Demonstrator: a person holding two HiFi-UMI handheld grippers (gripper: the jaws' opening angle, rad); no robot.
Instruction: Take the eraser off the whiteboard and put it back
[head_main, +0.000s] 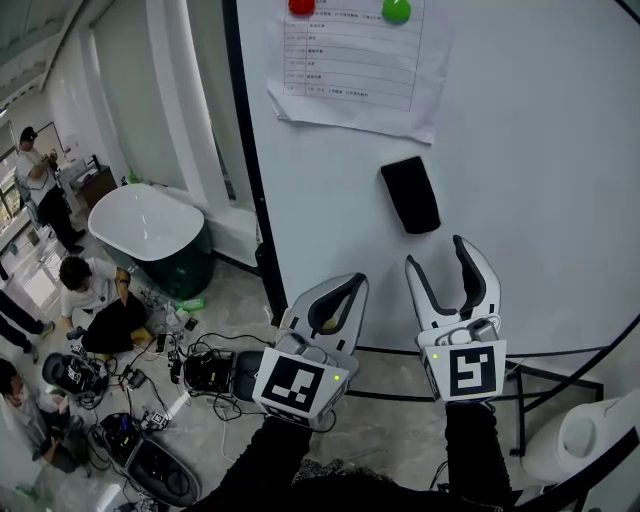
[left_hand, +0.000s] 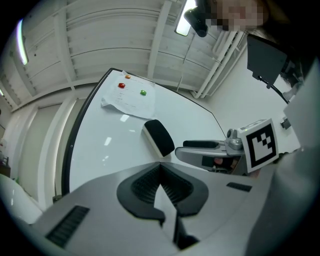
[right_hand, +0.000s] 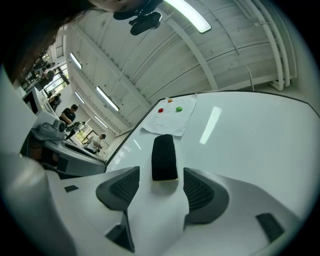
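**Item 1. Eraser (head_main: 410, 194).** Black, oblong, pale underside. It sits flat on the whiteboard (head_main: 540, 150), just below the lower edge of a printed sheet (head_main: 350, 70). A red magnet (head_main: 301, 5) and a green magnet (head_main: 396, 10) pin the sheet at its far end. Nothing touches the eraser.

**Item 2. Right gripper (head_main: 438, 255).** Jaws spread wide and empty. The tips are near the eraser's near end but apart from it. In the right gripper view the eraser lines up with the gap between the jaws, its long axis running away from the camera.

**Item 3. Left gripper (head_main: 345, 290).** Jaws pressed together, holding nothing. It is parked to the left of the right gripper, nearer the board's dark left edge.

**Item 4. Step in hand (judged).** Approach for lifting the eraser off; no grip has been made yet.

**Item 5. Handling notes (judged).**
- Keep the right jaws spread and advance along the eraser's long axis until both ribbed pads flank its long sides.
- Close across the narrow width, around the middle of its length, so it cannot pivot.
- Hold the pads close to the board, so they catch the body rather than skim its top.
- Pull straight off the surface; it probably clings by a magnet.
- Stop short of the sheet's lower edge.
- Leave the left gripper where it is, clear of the path.
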